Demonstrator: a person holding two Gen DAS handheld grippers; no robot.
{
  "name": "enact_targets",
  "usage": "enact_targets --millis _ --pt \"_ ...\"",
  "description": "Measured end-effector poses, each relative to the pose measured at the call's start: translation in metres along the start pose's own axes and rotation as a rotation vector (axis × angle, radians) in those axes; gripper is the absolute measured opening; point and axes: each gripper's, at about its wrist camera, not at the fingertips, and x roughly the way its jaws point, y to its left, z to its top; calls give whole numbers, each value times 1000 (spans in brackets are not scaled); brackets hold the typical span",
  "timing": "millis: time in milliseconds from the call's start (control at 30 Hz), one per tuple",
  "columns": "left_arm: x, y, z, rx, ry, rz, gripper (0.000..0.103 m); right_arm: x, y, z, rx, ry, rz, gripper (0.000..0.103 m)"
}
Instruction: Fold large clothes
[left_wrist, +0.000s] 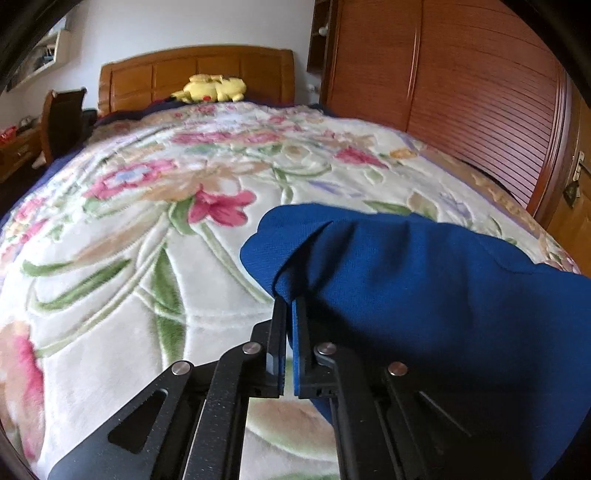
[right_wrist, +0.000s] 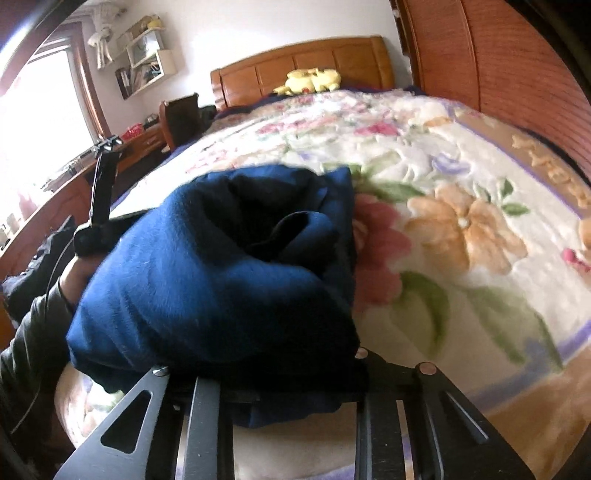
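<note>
Left tongs (left_wrist: 289, 314) pinch the blue garment (left_wrist: 424, 295) over the floral blanket (left_wrist: 129, 258).

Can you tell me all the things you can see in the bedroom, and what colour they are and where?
blue garment: one, dark blue, bunched on the near part of the bed
floral blanket: one, cream with pink, orange and green flowers, covering the bed
headboard: one, orange-brown wood, far end of the bed
plush toy: one, yellow, lying by the headboard
wardrobe: one, reddish wood with slatted doors, right of the bed
chair: one, dark, left of the bed
wall shelves: a few, white, on the far wall beside the window
left hand-held gripper: one, black, shut on a fold of the blue garment
right hand-held gripper: one, black, its fingertips buried under the blue garment
sleeve: one, dark, at the left edge
</note>
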Motion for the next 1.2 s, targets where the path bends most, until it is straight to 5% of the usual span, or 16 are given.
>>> enact_targets --millis 200,500,833,1200 --pt "-37 -37 21 81 -72 15 2 -21 -10 9 -2 -72 1 20" --pt "-59 -125 62 148 -150 -42 2 -68 -80 8 70 -146 -54 19" --pt "-24 -298 103 254 -203 -180 2 -165 -195 2 12 -186 -265 19" --pt "36 -474 144 338 -179 -282 2 -233 -333 -20 101 -209 -467 19"
